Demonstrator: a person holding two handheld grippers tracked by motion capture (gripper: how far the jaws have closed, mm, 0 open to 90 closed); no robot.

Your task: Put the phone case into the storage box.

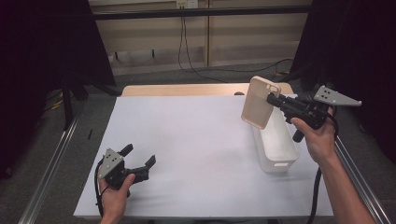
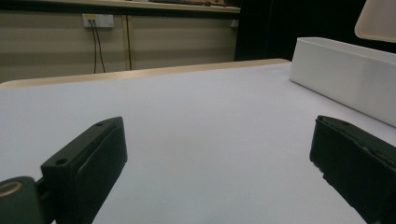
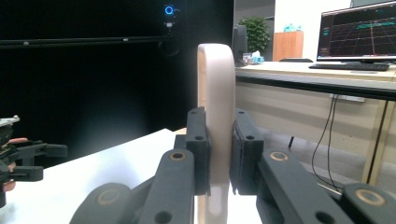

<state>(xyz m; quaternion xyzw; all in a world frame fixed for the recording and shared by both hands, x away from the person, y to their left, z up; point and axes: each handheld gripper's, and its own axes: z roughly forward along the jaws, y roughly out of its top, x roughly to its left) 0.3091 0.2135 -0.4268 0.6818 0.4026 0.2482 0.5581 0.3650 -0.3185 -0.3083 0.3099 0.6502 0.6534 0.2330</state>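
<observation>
Both grippers show in the high view: the left gripper (image 1: 140,161) rests low on the white table (image 1: 196,149) near its front left, jaws spread and empty, while the right gripper (image 1: 272,99) is raised at the far right, clamped on a beige phone case (image 1: 259,102) held above the far end of a white bin (image 1: 275,144).

From the left gripper view, its jaws stand wide apart over bare tabletop (image 2: 205,121), the bin (image 2: 345,74) off to the right, the case's corner (image 2: 379,21) above it.

Seen from the right gripper view, the case (image 3: 215,116) stands edge-on, pinched between both pads.
</observation>
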